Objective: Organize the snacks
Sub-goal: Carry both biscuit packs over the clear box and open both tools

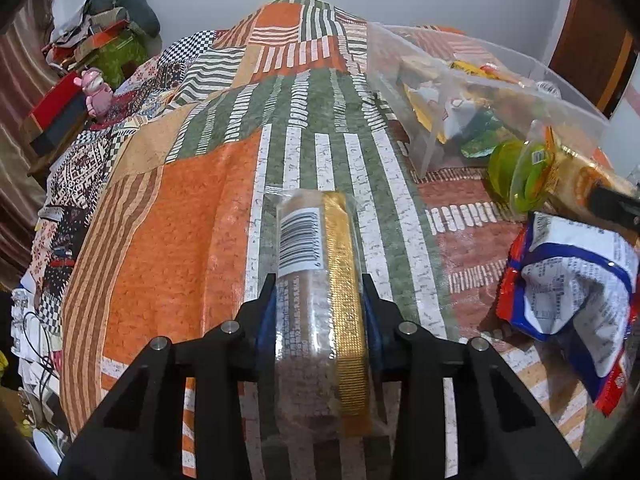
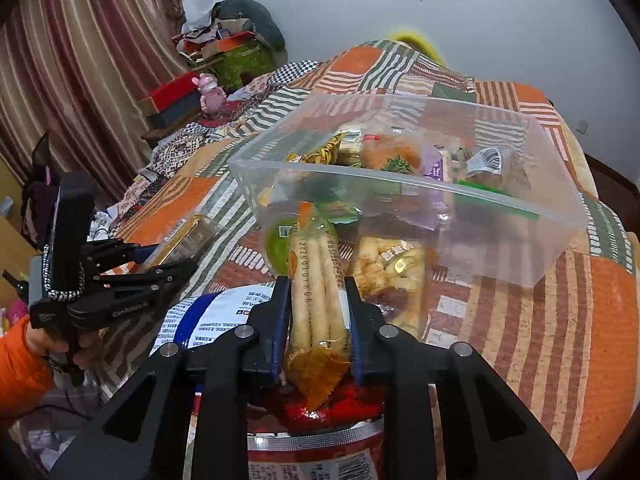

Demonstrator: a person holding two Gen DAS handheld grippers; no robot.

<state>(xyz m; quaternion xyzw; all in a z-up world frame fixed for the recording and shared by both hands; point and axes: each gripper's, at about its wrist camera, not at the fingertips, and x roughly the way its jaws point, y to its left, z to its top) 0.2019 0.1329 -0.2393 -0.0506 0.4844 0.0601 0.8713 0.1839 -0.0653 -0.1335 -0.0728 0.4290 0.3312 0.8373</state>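
Snacks are held in both tongs above a bed covered by an orange, green and white patchwork quilt (image 1: 192,240). The left tongs (image 1: 319,284) are clenched on a clear cylindrical packet of brown biscuits with a gold strip and a barcode label (image 1: 316,280), which lies lengthwise between the blue-padded black fingers (image 1: 267,304) and points away from the camera, over the striped quilt. In the right wrist view the same left tongs (image 2: 168,258) show at the left edge, gripped by a hand in an orange sleeve (image 2: 24,364).

The right tongs (image 2: 317,292) are clenched on a clear, orange-edged wrapper of long pale bread sticks (image 2: 316,280), squeezed between both pads and pointing toward a clear rectangular plastic storage bin (image 2: 500,196). That bin rests on the quilt just beyond the stick packet and already holds a jumble of packets: yellow, orange, purple and green wrappers, one with a barcode label. Close before the bin's near wall lie a green round cup snack (image 2: 280,240) and a clear bag of golden puffed pieces (image 2: 388,272).

Under the right tongs lies a white, blue and red crinkled snack bag (image 2: 208,312), touching a red foil bag (image 2: 320,408) nearer the camera. Past the bed, a pink figurine (image 2: 210,92) stands beside a red box, near striped curtains (image 2: 80,60).
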